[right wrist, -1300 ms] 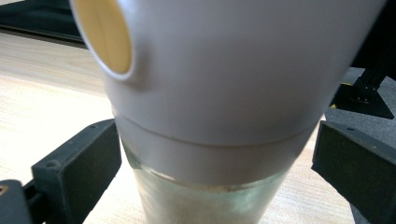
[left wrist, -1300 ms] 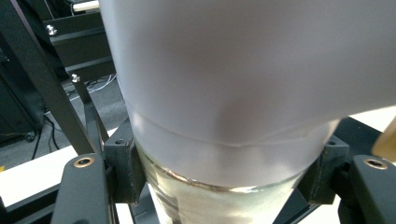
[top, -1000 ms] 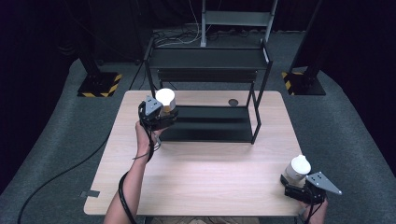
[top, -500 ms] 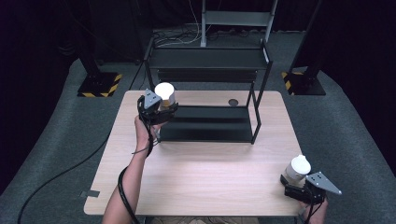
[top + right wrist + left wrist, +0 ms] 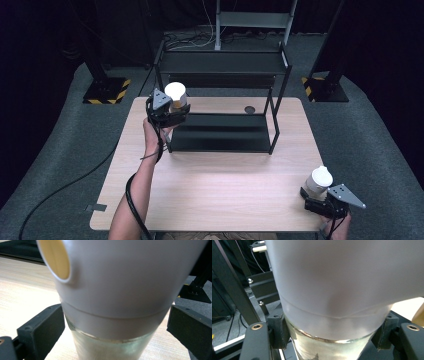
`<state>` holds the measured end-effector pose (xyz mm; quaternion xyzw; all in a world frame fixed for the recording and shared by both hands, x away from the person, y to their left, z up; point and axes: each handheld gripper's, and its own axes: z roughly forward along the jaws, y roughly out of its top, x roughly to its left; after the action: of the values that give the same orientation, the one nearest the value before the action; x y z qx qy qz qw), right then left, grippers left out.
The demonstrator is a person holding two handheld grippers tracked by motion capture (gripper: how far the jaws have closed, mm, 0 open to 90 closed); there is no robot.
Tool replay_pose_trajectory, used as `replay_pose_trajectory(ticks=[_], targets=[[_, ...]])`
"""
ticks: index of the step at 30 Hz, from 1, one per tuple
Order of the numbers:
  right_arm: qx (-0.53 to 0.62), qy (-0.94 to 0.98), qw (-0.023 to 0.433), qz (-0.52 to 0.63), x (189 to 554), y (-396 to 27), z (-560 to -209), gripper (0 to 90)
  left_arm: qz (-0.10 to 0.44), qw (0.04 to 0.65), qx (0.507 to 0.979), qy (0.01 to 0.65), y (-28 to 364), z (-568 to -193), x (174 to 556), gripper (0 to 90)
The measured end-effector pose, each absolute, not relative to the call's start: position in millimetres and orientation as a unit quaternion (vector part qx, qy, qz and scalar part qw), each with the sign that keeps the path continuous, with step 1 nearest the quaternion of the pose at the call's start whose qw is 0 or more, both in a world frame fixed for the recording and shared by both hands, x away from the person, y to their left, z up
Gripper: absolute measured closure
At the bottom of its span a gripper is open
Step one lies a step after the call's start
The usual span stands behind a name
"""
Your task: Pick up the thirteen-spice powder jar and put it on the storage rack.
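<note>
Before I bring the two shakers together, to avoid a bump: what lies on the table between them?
In the high view, bare tabletop and the black rack's lower shelf lie between the left shaker and the right shaker.

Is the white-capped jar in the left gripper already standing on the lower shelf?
No, the left gripper holds the jar up beside the rack's left post.

Left claw (image 5: 172,107) with white-capped jar (image 5: 176,95) beside black shelf rack (image 5: 225,62); right claw (image 5: 317,195) with second jar (image 5: 319,180) at table (image 5: 225,185) corner.

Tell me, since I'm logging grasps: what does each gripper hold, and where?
The left gripper clamps a white-capped jar at its glass body below the cap. The right gripper brackets a similar jar; contact cannot be told.
</note>
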<state>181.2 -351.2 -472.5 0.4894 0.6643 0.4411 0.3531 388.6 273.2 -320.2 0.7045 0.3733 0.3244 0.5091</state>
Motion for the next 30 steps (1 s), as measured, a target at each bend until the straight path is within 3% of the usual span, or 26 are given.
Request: replay_pose_trajectory(ticks=[30], targets=[[0.491,0.665,0.35,0.442,182.0,-352.0,-472.0,0.2,0.326,0.52,0.707,0.35,270.8,-284.4,393.1,30.8]])
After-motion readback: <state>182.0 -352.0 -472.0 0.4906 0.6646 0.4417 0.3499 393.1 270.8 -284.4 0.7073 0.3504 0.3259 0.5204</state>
